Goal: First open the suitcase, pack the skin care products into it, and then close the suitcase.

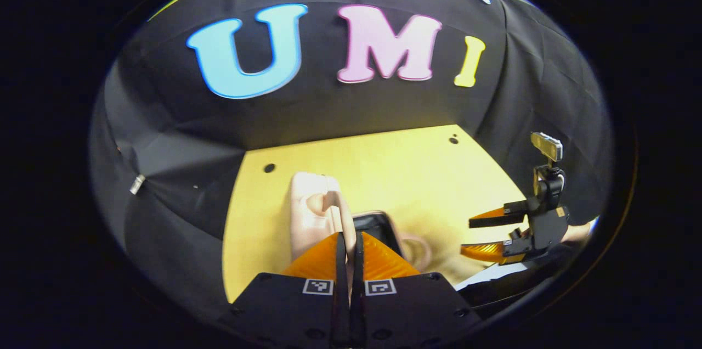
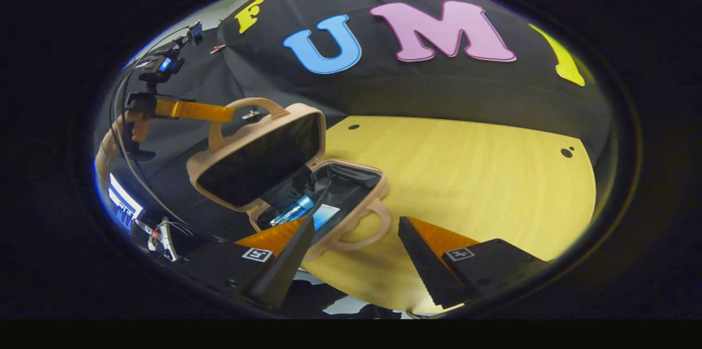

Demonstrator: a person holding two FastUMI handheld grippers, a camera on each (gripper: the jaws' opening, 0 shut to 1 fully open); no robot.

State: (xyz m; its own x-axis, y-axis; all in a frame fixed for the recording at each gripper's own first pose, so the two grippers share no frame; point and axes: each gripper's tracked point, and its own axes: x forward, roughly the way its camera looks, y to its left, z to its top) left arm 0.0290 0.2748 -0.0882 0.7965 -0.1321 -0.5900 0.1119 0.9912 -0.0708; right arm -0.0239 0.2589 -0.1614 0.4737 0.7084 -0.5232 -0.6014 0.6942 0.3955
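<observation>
A pink suitcase stands open on the yellow table (image 2: 466,173). Its lid (image 2: 258,157) is raised and tilted, with the dark lining facing the base (image 2: 351,184). Inside the base lie a blue tube (image 2: 290,212) and a light blue box (image 2: 327,210). My left gripper (image 1: 349,236) is shut on the upper rim of the lid (image 1: 310,212), by its handle (image 2: 247,102); it also appears as the left gripper (image 2: 227,113) far left. My right gripper (image 2: 362,206) is open in front of the base, its fingers either side of the lower handle (image 2: 378,228). The right gripper (image 1: 466,236) is seen open at the right.
The table has small dark holes (image 2: 354,127) near its back edge, and bare wood stretches to the right of the suitcase. A hand (image 2: 137,127) holds the left gripper. Cables and gear (image 2: 159,234) sit beyond the table's left edge.
</observation>
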